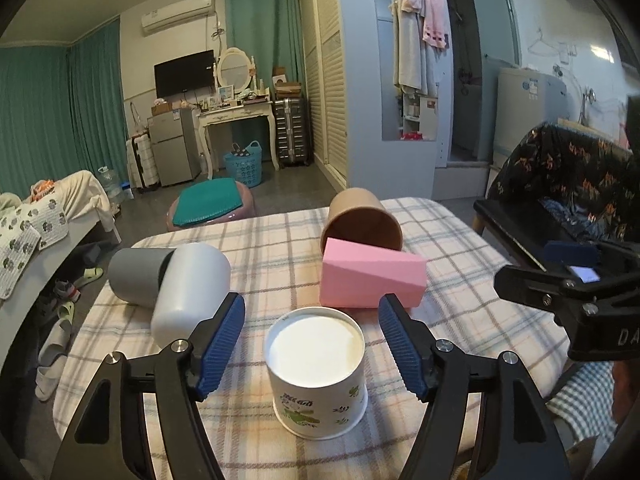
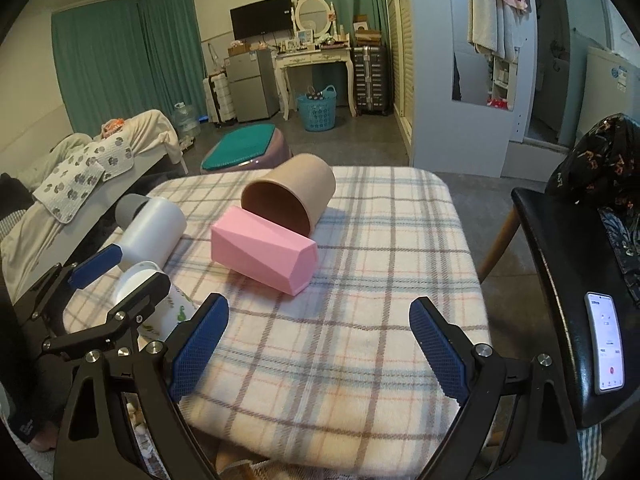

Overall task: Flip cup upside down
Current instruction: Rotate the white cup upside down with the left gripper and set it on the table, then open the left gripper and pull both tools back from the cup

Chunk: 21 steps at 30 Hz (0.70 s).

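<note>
A white paper cup with green print point(image 1: 318, 372) stands on the plaid-covered table point(image 1: 440, 232), its flat white base up and its wider rim down. My left gripper point(image 1: 312, 344) is open, its blue pads on either side of the cup and apart from it. In the right wrist view the cup point(image 2: 160, 304) is mostly hidden behind the left gripper point(image 2: 116, 280). My right gripper point(image 2: 318, 344) is open and empty over the table's near right part.
A pink faceted cup point(image 1: 370, 278) lies on its side mid-table, a brown paper cup point(image 1: 360, 220) lies behind it, and white point(image 1: 188, 292) and grey point(image 1: 138, 274) cups lie at the left. A black chair point(image 2: 560, 300) with a phone point(image 2: 608, 344) stands at the right.
</note>
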Tool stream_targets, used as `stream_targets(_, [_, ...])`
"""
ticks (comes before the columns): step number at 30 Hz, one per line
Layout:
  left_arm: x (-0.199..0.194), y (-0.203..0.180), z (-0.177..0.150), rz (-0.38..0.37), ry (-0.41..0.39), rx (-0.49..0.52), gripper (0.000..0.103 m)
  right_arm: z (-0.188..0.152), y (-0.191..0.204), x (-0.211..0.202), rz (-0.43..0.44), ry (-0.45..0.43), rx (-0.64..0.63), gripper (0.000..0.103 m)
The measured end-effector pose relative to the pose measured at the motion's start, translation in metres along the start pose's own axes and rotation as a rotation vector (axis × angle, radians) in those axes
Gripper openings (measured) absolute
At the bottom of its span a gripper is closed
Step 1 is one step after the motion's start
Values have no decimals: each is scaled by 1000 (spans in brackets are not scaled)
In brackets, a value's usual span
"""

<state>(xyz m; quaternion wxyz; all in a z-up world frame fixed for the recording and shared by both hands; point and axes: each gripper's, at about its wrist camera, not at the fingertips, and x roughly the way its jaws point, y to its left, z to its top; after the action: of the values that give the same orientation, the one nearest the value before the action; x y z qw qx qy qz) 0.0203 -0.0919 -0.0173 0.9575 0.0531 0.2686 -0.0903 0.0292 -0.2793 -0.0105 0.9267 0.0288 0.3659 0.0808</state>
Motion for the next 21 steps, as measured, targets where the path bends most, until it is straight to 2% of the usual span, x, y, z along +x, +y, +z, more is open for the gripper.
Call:
stream_targets(10, [-41,20,9,-11,0,-68,72,-10,24,-50,-19,-97,-26,92])
stream_targets(21, [-96,32,-11,-5,-84,-94,72,-35,61,-96,-27,-201,-86,92])
